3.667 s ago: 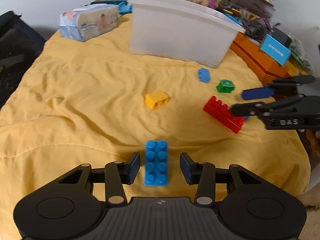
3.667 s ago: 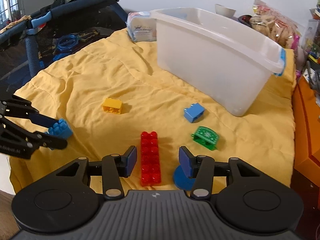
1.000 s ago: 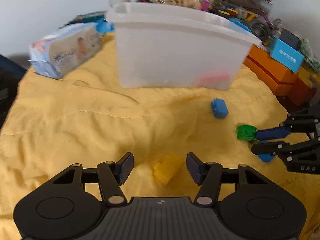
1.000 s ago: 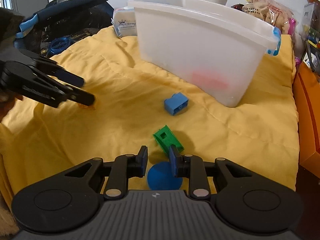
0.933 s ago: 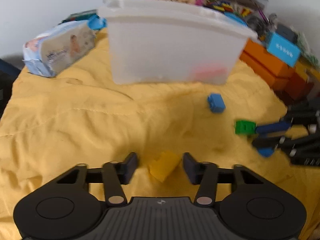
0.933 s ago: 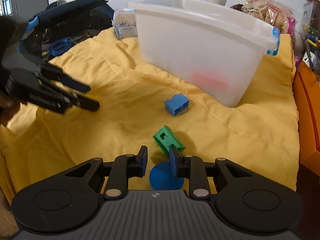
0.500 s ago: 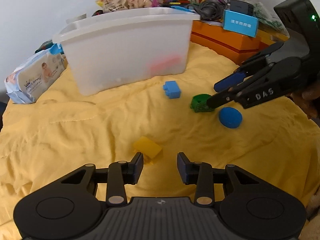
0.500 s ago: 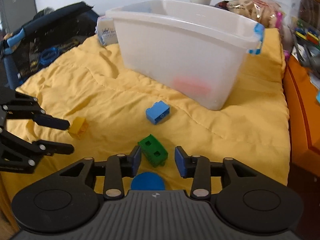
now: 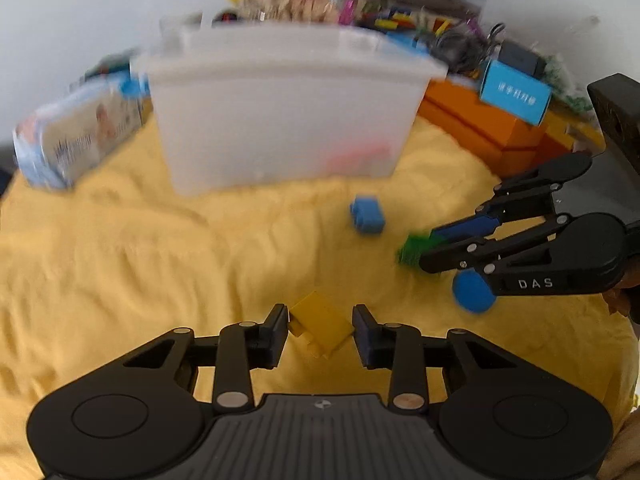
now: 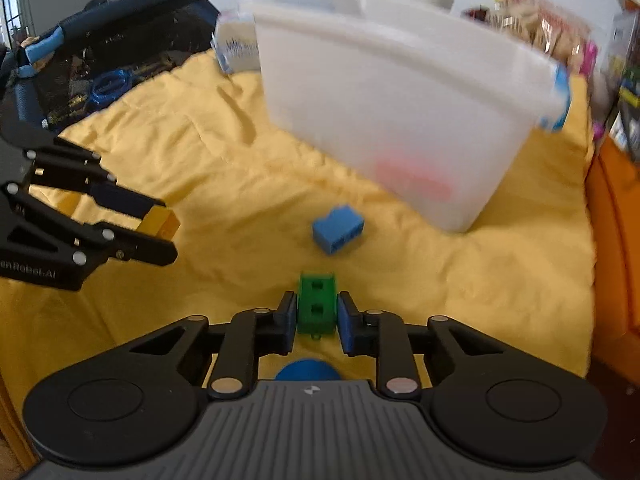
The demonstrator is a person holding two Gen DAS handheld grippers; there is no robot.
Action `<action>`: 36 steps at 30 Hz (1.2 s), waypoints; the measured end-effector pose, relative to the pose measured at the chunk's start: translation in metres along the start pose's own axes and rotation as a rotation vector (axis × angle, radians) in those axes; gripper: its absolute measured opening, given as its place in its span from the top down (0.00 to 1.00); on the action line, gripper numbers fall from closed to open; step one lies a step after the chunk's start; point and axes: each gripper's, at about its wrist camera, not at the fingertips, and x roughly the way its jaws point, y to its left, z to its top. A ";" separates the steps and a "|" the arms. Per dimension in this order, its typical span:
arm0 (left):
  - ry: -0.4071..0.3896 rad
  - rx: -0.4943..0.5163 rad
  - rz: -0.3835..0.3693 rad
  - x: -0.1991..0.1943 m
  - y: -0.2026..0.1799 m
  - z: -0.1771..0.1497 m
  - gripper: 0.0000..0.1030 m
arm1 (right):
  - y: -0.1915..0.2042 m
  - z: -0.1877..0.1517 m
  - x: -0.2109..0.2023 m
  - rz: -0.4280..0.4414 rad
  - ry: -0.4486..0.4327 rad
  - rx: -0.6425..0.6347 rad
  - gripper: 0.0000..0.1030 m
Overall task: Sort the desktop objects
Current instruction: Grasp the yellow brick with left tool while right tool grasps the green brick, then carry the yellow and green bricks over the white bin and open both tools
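Now: green brick (image 10: 317, 309) pinched in right gripper (image 10: 318, 316) — yellow brick (image 9: 321, 323) between left gripper (image 9: 321, 327) pads.

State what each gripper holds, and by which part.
Right gripper clamps the green brick by its two side faces. Left gripper pinches the yellow brick across opposite sides.

Four loose toys are showing on the yellow quilt (image 10: 200, 152): one yellow plastic brick (image 9: 320, 326), one green plastic brick (image 10: 317, 309), one light-blue plastic brick (image 10: 338, 229) and one blue round disc (image 9: 472, 294). One translucent white plastic bin (image 10: 400, 108) is sitting behind them.
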 end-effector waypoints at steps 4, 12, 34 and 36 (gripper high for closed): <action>-0.098 0.028 0.009 -0.025 0.001 0.031 0.62 | -0.003 0.021 -0.027 -0.027 -0.083 -0.016 0.81; -0.192 0.041 -0.013 -0.047 0.000 0.062 0.62 | -0.018 0.015 0.002 0.021 0.018 0.102 0.68; -0.383 0.117 0.045 -0.022 0.025 0.174 0.62 | -0.064 0.119 -0.040 -0.176 -0.278 0.178 0.77; -0.337 0.092 0.042 -0.006 0.032 0.178 0.62 | -0.071 0.119 -0.026 -0.180 -0.248 0.203 0.76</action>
